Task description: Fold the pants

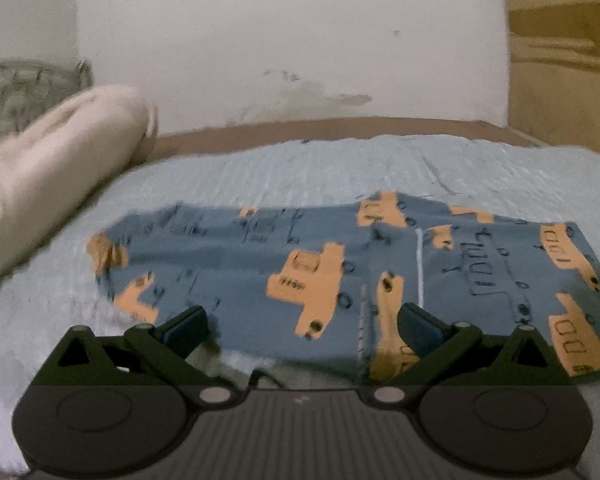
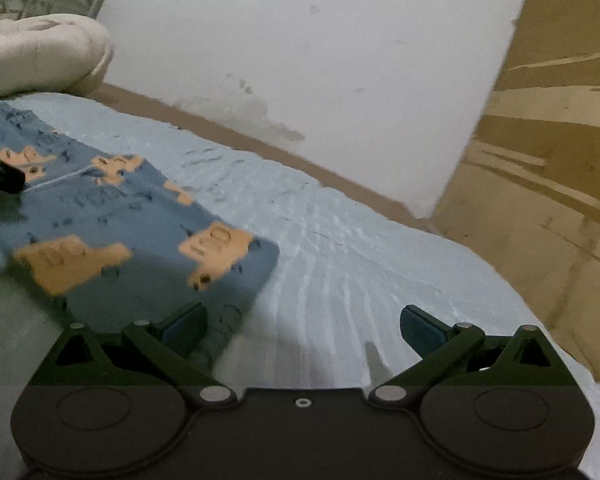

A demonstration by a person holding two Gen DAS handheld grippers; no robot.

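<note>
Both the left gripper [image 1: 302, 326] and right gripper [image 2: 302, 326] gape low over the pants [image 1: 340, 276].

Dim, flat indoor light, no glare. Motion-smeared throughout, worst on the cream rolled pillow [image 1: 52, 168] at nine o'clock. Fisheye bending and dark vignetting at the corners. Soft shadows under the black gripper bodies.

Bed [image 1: 340, 168] under pale blue ribbed sheet. Directly on it: blue pants [image 1: 300, 264] with orange vehicle print, laid flat; cream pillow [image 1: 52, 168] at left edge.
</note>
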